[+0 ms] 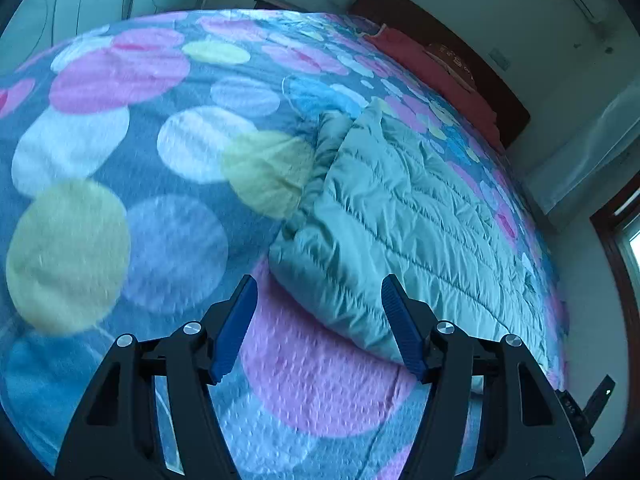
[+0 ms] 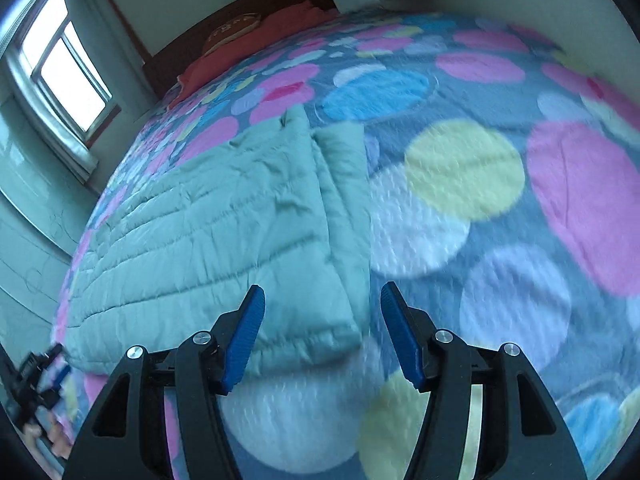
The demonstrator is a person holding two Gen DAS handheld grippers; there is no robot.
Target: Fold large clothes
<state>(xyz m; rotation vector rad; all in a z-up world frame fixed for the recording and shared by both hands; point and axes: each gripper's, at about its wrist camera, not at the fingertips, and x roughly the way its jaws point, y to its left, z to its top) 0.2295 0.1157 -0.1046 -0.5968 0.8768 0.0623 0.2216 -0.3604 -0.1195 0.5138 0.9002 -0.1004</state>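
Note:
A pale green quilted puffer jacket (image 1: 404,220) lies partly folded on the bed, seen right of centre in the left wrist view and left of centre in the right wrist view (image 2: 224,216). My left gripper (image 1: 316,292) is open and empty, hovering just above the jacket's near corner. My right gripper (image 2: 322,300) is open and empty, hovering over the jacket's near right edge. The other gripper (image 2: 40,372) shows at the lower left of the right wrist view, blurred.
The bed is covered by a blue blanket with large coloured dots (image 1: 120,152), also in the right wrist view (image 2: 500,200). A red pillow (image 1: 432,68) and dark wooden headboard (image 1: 480,76) are at the far end. A window (image 2: 68,68) is on the wall.

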